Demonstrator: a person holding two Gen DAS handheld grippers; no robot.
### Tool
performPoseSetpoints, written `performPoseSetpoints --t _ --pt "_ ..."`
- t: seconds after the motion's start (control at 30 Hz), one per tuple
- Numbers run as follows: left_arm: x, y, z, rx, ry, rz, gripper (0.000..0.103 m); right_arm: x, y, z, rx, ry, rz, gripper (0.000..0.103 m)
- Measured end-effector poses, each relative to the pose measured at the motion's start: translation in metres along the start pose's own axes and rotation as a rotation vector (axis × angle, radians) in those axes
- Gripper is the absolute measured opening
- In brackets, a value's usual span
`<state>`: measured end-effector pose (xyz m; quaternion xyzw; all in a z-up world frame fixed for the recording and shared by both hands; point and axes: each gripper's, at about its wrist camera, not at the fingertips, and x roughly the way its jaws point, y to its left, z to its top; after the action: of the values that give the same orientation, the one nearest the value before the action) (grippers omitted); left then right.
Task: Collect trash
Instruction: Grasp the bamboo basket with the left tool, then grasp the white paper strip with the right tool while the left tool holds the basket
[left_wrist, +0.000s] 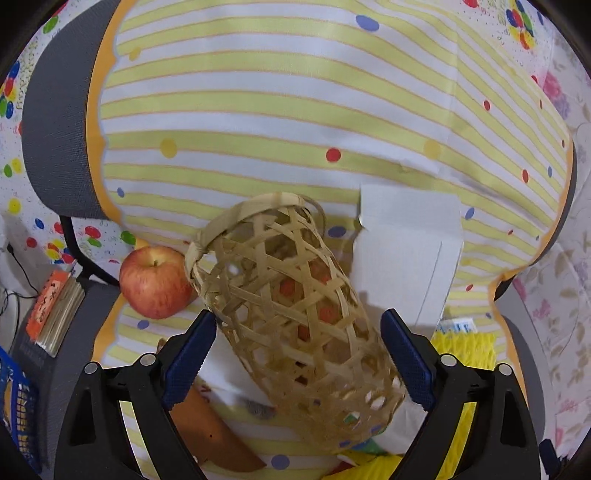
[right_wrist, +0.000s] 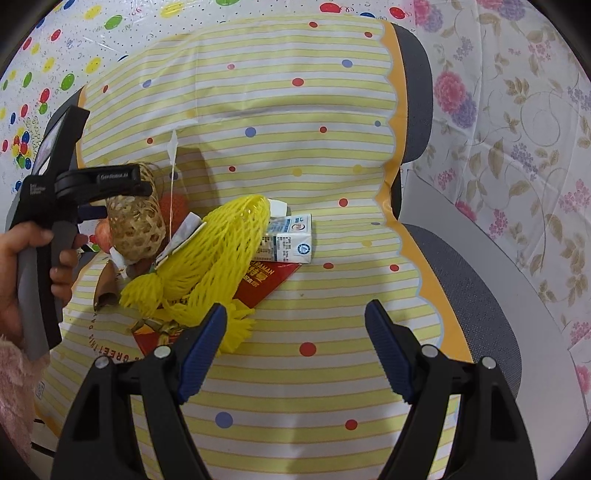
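A woven bamboo basket (left_wrist: 295, 314) lies tilted between the fingers of my left gripper (left_wrist: 297, 343), which stands open around it; I cannot tell whether the pads touch it. The basket also shows at the left of the right wrist view (right_wrist: 135, 227). A yellow foam net (right_wrist: 207, 258), a white milk carton (right_wrist: 291, 240), a red packet (right_wrist: 266, 284) and a brown scrap (right_wrist: 105, 284) lie in a pile on the striped cloth (right_wrist: 295, 147). My right gripper (right_wrist: 295, 350) is open and empty, just right of the yellow net.
A red apple (left_wrist: 153, 282) lies left of the basket and a white carton (left_wrist: 406, 254) to its right. The cloth covers a grey chair (right_wrist: 472, 295). A stack of books (left_wrist: 55, 310) sits at the lower left.
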<state>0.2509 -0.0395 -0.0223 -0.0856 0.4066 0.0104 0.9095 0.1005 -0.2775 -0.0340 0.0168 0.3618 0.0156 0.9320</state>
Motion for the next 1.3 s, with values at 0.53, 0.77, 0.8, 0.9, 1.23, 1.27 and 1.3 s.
performPoseSetpoints --t 0.53,0.77,0.8,0.9,1.23,1.27,1.3 --pt "-0.11 0.04 -0.067 0.204 -0.145 -0.093 0.066 -0.017 0.018 -0.004 0.001 -0.025 0.019 0.073" --pt "-0.123 0.067 -0.095 0.172 -0.154 -0.098 0.065 -0.011 0.039 0.012 -0.013 -0.036 0.077 0.053" --pt "-0.124 0.07 -0.095 0.169 -0.161 -0.093 0.065 -0.009 0.044 0.016 -0.022 -0.038 0.085 0.053" --pt "-0.127 0.079 -0.092 0.156 -0.173 -0.087 0.065 0.001 0.06 0.033 -0.058 -0.048 0.111 0.053" --pt "-0.118 0.106 -0.067 0.101 -0.212 -0.045 0.065 0.071 0.102 0.089 -0.113 -0.037 0.184 0.036" --pt "-0.115 0.108 -0.067 0.097 -0.208 -0.047 0.065 0.08 0.105 0.094 -0.113 -0.029 0.192 0.033" --pt "-0.114 0.109 -0.067 0.095 -0.205 -0.049 0.065 0.085 0.106 0.096 -0.11 -0.026 0.197 0.031"
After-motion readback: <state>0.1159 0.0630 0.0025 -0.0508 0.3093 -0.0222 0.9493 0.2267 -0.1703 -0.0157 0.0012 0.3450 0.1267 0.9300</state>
